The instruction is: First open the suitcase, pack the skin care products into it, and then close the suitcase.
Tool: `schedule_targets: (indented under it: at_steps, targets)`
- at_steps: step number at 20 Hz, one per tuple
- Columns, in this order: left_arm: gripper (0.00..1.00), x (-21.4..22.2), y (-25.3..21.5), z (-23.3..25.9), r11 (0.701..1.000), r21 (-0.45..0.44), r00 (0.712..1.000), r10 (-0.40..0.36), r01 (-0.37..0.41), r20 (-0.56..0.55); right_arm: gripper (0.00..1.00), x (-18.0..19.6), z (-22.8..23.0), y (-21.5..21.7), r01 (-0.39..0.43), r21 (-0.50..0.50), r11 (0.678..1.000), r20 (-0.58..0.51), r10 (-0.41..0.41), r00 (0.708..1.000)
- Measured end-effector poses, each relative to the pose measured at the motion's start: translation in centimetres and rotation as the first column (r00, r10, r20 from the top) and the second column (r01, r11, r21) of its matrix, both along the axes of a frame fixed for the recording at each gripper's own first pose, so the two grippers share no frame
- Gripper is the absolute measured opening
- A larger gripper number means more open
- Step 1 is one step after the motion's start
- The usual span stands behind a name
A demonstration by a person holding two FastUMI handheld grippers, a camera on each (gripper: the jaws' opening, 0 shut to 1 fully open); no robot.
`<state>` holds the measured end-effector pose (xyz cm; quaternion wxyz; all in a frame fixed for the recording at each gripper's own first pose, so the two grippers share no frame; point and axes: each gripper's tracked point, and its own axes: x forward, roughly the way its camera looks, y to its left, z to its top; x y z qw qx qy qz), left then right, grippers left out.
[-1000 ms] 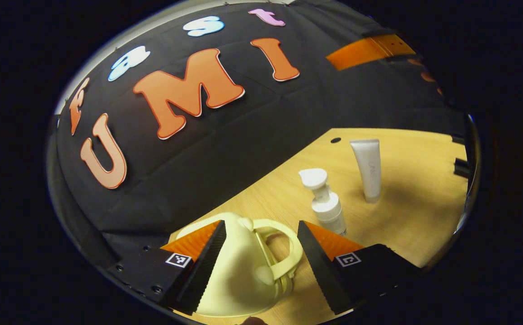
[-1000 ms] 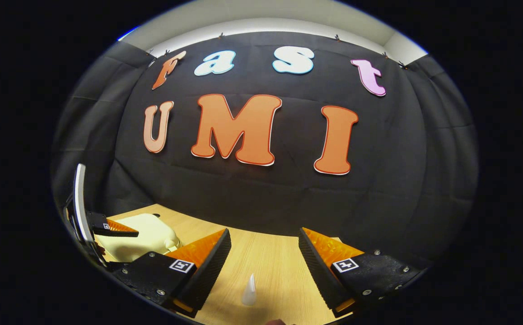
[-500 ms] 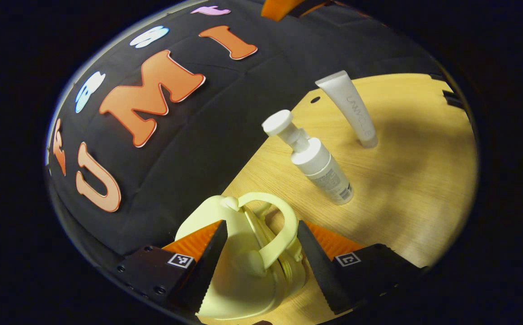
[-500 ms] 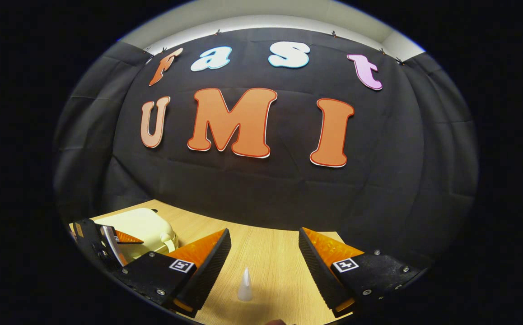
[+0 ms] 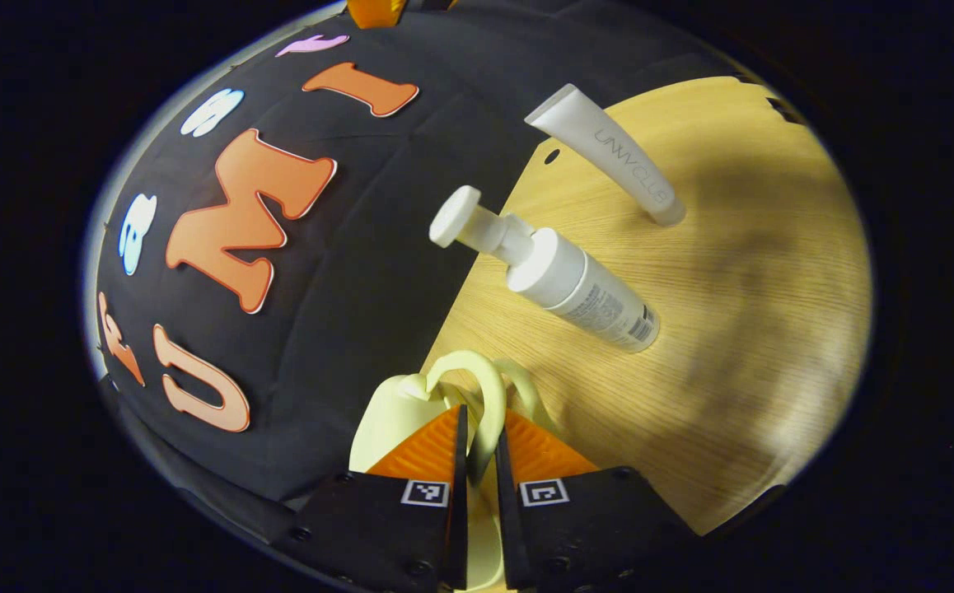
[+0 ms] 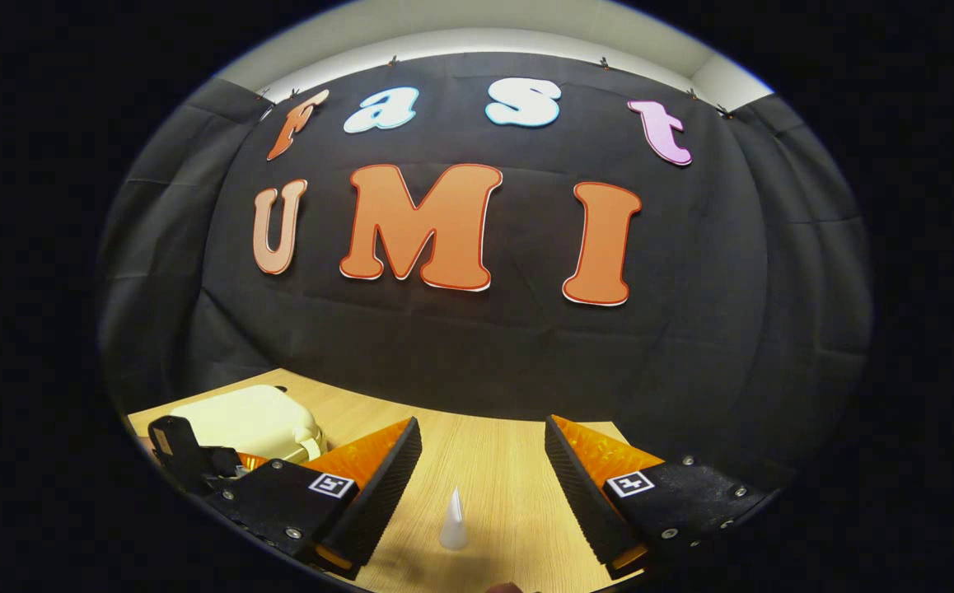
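Two hand-held grippers work over a light wood-grain table (image 5: 741,329) in front of a black cloth wall. On the table, near the wall, sits the small pale-yellow hard-shell suitcase (image 5: 390,416), lid down. In the right gripper view the same suitcase (image 6: 246,420) lies off to the left on the table (image 6: 493,469).

Standing on the table beyond the suitcase is a white pump bottle with a round dispenser head (image 5: 563,276). Farther off, well apart from it, a white squeeze tube stands on its cap (image 5: 609,152).

Seen in its own view, the left hand-held gripper (image 5: 477,441) has its fingers drawn almost together, clamped on the suitcase's pale-yellow arched handle (image 5: 481,399), which runs up between them; both fingers press against the loop. From the right gripper view, that left hand-held gripper appears as a dark body low at the left, just beside the suitcase.

Well apart from the suitcase, the right hand-held gripper (image 6: 484,453) hovers with its fingers wide apart, nothing between them. Below that gap a small white cone-shaped tip (image 6: 454,520) pokes up from the lower edge; I cannot tell what it belongs to.
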<state>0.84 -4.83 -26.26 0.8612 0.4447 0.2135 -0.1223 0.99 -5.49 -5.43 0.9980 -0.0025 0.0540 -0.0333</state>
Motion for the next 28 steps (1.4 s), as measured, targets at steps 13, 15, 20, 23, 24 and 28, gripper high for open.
schedule_targets:
  at_steps: [13,15,20,23,24,28]
  targets:
    - [0.17,1.2,9.2,13.0,0.897,-0.409,0.961,0.241,-0.167,0.135,0.96,1.2,-0.4,4.4,-0.004,-0.046,0.999,-0.05,0.002,0.999]
    - [0.17,1.5,11.6,14.6,0.869,-0.454,0.947,0.287,-0.195,0.141,0.96,1.4,-0.4,5.2,-0.01,-0.044,0.999,-0.057,0.007,0.998]
    - [0.16,2.3,18.1,16.8,0.809,-0.531,0.912,0.382,-0.251,0.151,0.96,2.5,-0.2,7.9,-0.04,-0.049,0.998,-0.064,0.036,0.997]
    - [0.17,2.7,21.1,18.0,0.799,-0.541,0.893,0.415,-0.264,0.176,0.96,3.3,0.1,9.2,-0.041,-0.041,0.998,-0.063,0.038,0.997]
    - [0.17,2.6,22.0,18.2,0.794,-0.547,0.889,0.422,-0.266,0.179,0.96,3.6,0.3,9.6,-0.04,-0.04,0.998,-0.062,0.037,0.997]
    - [0.17,2.8,26.7,18.3,0.751,-0.592,0.867,0.469,-0.291,0.169,0.95,4.9,1.2,11.9,-0.03,-0.032,0.999,-0.049,0.029,0.998]
